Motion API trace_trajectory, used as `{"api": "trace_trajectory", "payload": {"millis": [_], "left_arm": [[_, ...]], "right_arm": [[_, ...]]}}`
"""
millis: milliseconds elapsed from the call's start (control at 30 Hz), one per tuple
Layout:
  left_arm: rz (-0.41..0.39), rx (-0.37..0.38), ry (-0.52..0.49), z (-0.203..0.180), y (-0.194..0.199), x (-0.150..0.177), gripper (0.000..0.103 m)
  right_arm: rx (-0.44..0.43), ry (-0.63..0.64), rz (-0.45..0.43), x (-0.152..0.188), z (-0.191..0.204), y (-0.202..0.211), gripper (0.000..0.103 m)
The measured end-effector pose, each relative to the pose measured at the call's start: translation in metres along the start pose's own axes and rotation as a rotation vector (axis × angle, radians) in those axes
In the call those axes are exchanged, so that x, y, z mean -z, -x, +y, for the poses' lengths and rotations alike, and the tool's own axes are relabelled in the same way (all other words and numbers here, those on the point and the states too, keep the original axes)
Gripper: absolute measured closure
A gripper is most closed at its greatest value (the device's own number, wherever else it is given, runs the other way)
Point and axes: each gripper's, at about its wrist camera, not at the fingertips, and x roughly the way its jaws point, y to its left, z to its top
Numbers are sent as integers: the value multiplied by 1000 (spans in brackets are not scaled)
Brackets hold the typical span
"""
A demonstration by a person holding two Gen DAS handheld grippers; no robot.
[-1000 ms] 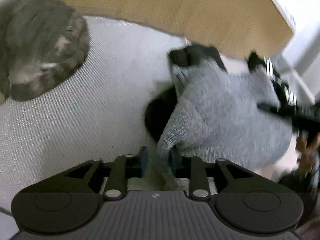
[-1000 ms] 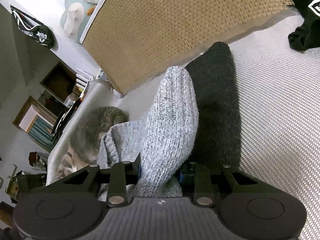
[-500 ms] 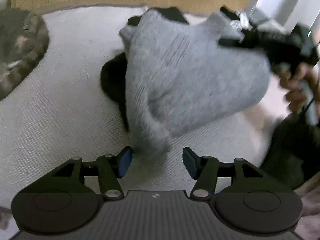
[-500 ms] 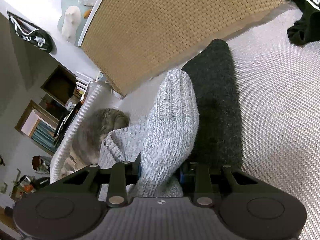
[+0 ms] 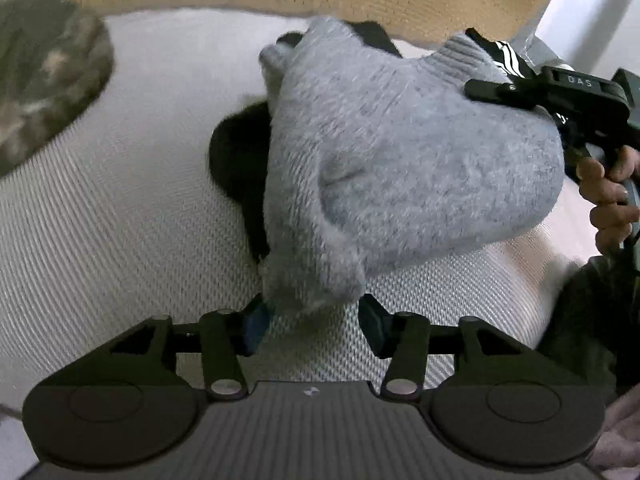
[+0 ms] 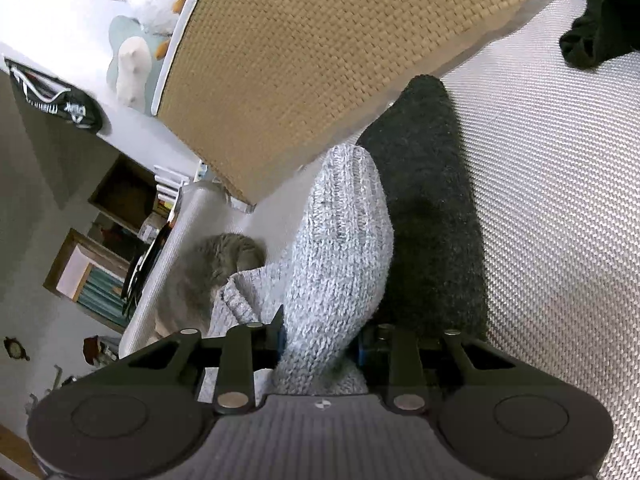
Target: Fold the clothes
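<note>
**Folding clothes: grey knit held by the right fingers, left fingers apart**

Gripping item: right gripper (image 6: 320, 344), 2 fingers (image 6: 276, 334) closed on a bunched fold of the grey knit garment (image 6: 340, 264); the knit fills the gap between the pads and rises away from them in a rounded hump. The same gripper shows in the left wrist view at the right edge, clamped on the far end of the garment, with a hand (image 5: 610, 196) on its handle.

Left gripper (image 5: 312, 324): fingers (image 5: 256, 322) parted, having just been opening and then eased in slightly. The lowest flap of the grey knit garment (image 5: 400, 168) hangs into the gap, close against the left pad and clear of the right pad; no grip.

Garment, position: lifted at the right end, draped down toward the left fingers, lying over a black garment (image 5: 240, 164) on the white woven bed surface (image 5: 120, 220).

Surroundings:
- Tan woven headboard panel (image 6: 320, 60) behind the clothes.
- 1 grey cat (image 6: 216, 268) lying on the bed beyond the knit, to the left.
- 1 further black garment with a white mark (image 6: 600, 12) at the far right of the bed.
- Shelves with books (image 6: 96, 280) past the bed edge.
</note>
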Motion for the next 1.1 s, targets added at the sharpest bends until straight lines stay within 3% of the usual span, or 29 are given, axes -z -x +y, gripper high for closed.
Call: {"api": "trace_trajectory", "payload": {"millis": [233, 333, 467, 500, 533, 567, 633, 700, 833, 967, 1100], "left_arm": [[-75, -76, -72, -8, 4, -8, 50], [-48, -112, -120, -7, -2, -11, 61], [-3, -166, -166, -1, -9, -12, 67], [-3, -190, -152, 5, -8, -13, 77], [-3, -215, -139, 12, -7, -13, 80], [-5, -231, -122, 21, -4, -13, 81], [-7, -180, -67, 35, -1, -16, 81], [-1, -167, -71, 36, -1, -18, 81], [-7, -204, -195, 22, -8, -19, 77], [-27, -199, -74, 39, -3, -31, 72], [-73, -224, -124, 22, 13, -30, 72]], "right_arm": [[6, 8, 0, 2, 1, 1, 70], [18, 25, -2, 4, 3, 1, 70], [60, 29, -17, -1, 4, 3, 70], [65, 18, -23, -3, 2, 5, 70], [70, 8, -30, -6, -1, 6, 70], [76, 2, -35, -7, -4, 8, 70], [69, -21, -34, -8, -10, 11, 70], [49, -40, -25, -6, -13, 10, 70], [40, -53, -32, -1, -13, 12, 70], [37, -53, -31, 0, -10, 13, 70], [41, -49, -33, 1, -8, 14, 69]]}}
